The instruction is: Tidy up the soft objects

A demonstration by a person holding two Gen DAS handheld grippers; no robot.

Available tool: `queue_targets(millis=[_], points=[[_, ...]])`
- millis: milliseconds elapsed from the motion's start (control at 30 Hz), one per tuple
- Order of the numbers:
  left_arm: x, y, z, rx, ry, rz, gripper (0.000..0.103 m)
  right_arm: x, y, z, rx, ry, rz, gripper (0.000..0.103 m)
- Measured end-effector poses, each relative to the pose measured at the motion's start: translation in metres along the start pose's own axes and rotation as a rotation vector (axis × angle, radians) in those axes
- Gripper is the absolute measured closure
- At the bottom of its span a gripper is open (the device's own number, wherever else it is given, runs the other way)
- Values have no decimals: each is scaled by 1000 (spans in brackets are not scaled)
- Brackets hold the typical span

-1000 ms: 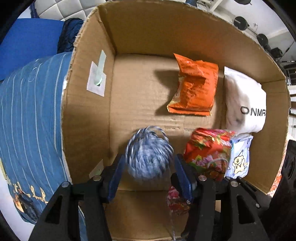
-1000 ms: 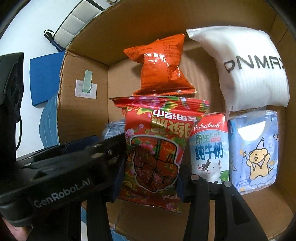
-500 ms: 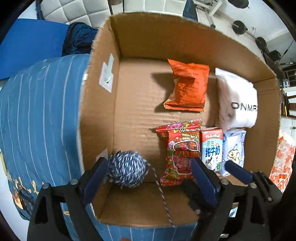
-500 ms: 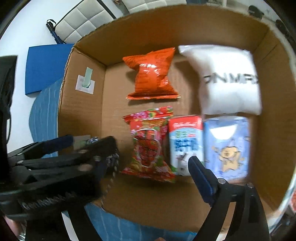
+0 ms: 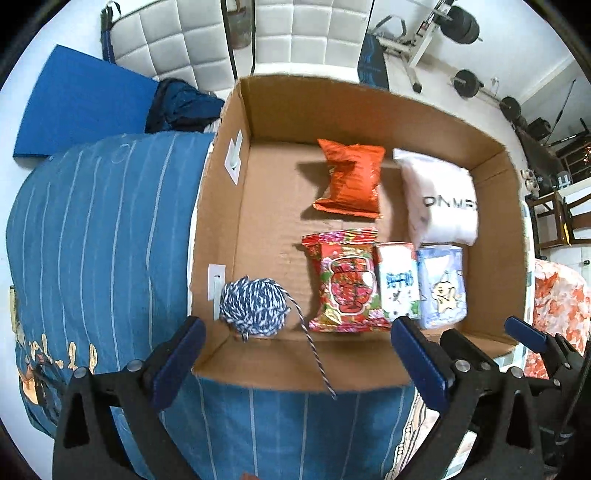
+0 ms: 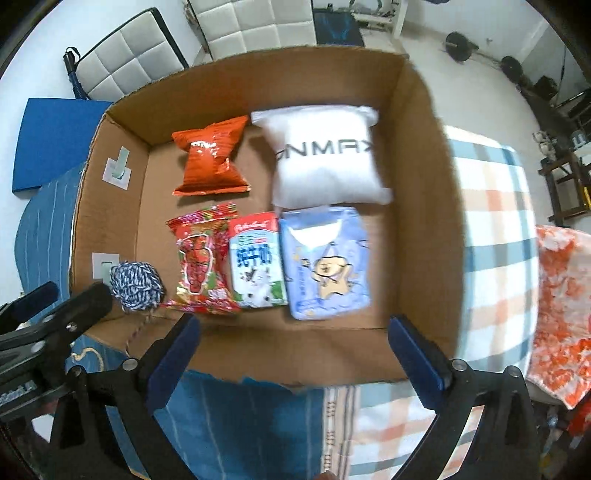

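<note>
An open cardboard box (image 5: 221, 206) (image 6: 417, 184) holds several soft items. A blue-and-white yarn ball (image 5: 254, 312) (image 6: 136, 286) lies in its near left corner, its loose strand trailing over the front wall. Beside it lie a red snack bag (image 5: 347, 284) (image 6: 201, 262), a milk carton (image 5: 399, 284) (image 6: 256, 262) and a light blue tissue pack (image 5: 443, 284) (image 6: 325, 262). Behind them lie an orange snack bag (image 5: 351, 179) (image 6: 210, 158) and a white pillow pack (image 5: 439, 201) (image 6: 325, 155). My left gripper (image 5: 295, 362) and right gripper (image 6: 295, 354) are open and empty, above the box's front wall.
The box sits on a bed with a blue striped cover (image 5: 92, 240) and a plaid cover (image 6: 495, 240). An orange-patterned cloth (image 6: 561, 314) lies to the right. A blue mat (image 5: 81, 107), padded panels and gym weights (image 5: 465, 26) are on the floor behind.
The left gripper opened and let go of the yarn ball; the right let go of the red snack bag. Both grippers pulled back up and away from the box.
</note>
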State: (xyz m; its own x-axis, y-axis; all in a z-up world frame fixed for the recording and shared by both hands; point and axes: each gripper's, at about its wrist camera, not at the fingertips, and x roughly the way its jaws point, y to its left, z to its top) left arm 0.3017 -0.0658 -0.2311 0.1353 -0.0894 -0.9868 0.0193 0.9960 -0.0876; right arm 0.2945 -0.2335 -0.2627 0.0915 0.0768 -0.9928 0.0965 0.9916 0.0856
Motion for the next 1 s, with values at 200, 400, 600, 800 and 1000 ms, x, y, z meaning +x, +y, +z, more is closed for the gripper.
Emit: queue_targets(millis=[200,400,600,800,1000], points=[[-30,-6,-13,7,-102,7,0,-32,-7,-13,-10,-68,-52,0],[-66,-9,-26,3,-183,1,0,-65,-12,-26,-3,-121,-40,0],[-115,-11,-51,-3,-274,-12,0,-115,-19,-51,9,-183,-10,0],[-172,-20,-93,-2,-399,12,0,-182,-26,-101,-3,-283,16,0],[-221,-31,-133,25,-469,49,0,-238,-30,-154,-8,-362,65,0]])
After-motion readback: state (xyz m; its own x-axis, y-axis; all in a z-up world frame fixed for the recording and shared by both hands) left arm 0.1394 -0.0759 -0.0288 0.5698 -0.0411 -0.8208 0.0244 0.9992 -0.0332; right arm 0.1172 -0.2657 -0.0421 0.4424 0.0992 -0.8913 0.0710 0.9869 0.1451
